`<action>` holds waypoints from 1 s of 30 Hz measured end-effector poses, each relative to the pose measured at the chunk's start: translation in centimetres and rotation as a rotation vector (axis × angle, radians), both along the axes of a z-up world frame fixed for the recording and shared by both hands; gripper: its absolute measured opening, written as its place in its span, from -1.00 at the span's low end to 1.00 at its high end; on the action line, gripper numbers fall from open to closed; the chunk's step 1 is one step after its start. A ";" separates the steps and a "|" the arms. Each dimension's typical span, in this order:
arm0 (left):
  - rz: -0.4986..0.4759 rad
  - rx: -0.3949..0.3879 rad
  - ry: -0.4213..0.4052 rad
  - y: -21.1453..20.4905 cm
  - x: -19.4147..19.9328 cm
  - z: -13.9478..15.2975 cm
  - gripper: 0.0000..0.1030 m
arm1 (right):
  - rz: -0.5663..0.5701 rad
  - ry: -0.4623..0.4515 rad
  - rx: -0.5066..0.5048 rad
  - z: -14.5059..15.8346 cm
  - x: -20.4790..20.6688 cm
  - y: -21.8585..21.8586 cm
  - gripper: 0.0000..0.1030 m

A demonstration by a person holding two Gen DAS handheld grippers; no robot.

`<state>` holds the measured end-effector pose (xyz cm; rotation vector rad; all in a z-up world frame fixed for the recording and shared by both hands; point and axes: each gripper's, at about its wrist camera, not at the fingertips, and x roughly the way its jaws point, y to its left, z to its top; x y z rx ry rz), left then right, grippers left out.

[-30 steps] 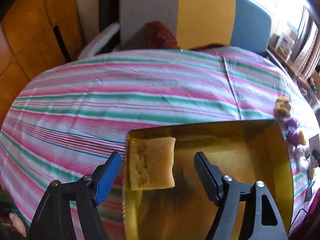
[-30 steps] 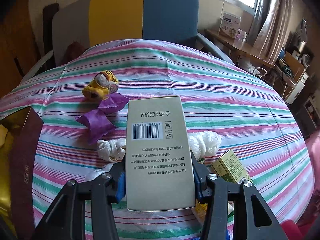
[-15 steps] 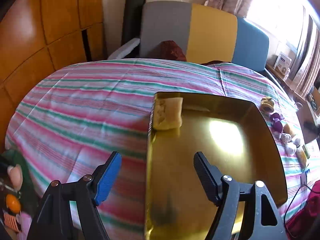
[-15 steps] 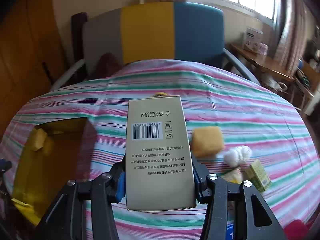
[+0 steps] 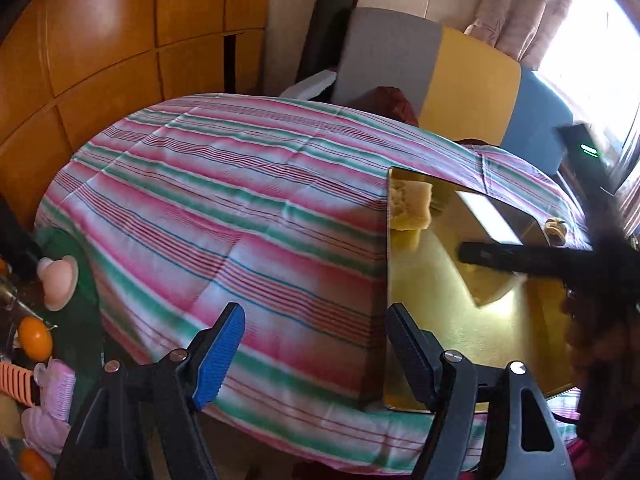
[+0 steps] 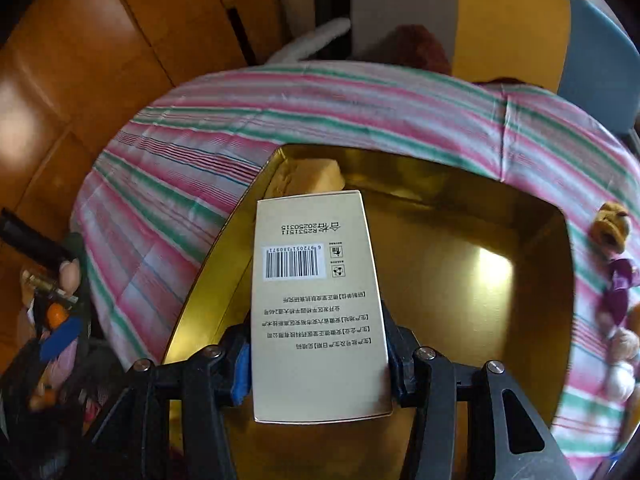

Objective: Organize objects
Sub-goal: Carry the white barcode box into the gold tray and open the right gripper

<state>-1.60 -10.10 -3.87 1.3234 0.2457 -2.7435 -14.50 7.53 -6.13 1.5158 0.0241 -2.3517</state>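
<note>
Carton [image 6: 316, 300], cream and flat-sided with a barcode and printed text on its upper face, hangs over the open gold tray [image 6: 532, 216], clamped across its width by the right tongs [image 6: 320, 356]; the blue pads press both long edges, so the grip looks firm. Left tongs [image 5: 316, 352] stand open and empty above the near edge of the desk [image 5: 224, 208], one finger over the striped cloth, the other over the tray's left wall; they hold nothing. The step in hand appears to be setting the carton down inside the tray; doing it well likely means lowering it flat, long side parallel to the left wall, clear of the yellow sponge [image 6: 308, 178] already lying in the far left corner, and releasing only once the base rests on the tray floor; a tilted drop could leave it leaning on the wall. Tray lining is glossy gold card, mirror-like, catching a bright patch of window light; its walls are low and straight; the sponge is soft, porous and blocky; the cloth is thin woven fabric in pink, green and white stripes, draped over a round top. Small soft toys [image 6: 612, 224] and wrapped bits wait on the cloth just beyond the tray's right wall.
</note>
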 end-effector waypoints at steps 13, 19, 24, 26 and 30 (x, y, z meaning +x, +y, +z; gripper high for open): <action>0.012 0.022 -0.009 -0.9 0.1 -1.0 0.44 | -0.121 -0.170 -0.268 -2.5 -2.0 -1.8 0.36; 0.009 -0.009 0.000 -0.2 0.2 -0.7 0.44 | -0.102 -0.155 -0.266 -2.5 -1.1 -1.4 0.46; 0.016 -0.060 0.031 0.5 0.6 0.1 0.44 | -0.086 -0.078 -0.215 -1.5 0.1 -0.8 0.60; 0.021 -0.082 0.044 0.7 0.8 0.4 0.44 | -0.080 -0.037 -0.189 -1.0 0.6 -0.6 0.67; 0.019 -0.105 0.059 1.0 1.0 0.9 0.44 | -0.066 0.034 -0.128 -0.1 1.6 -0.1 0.72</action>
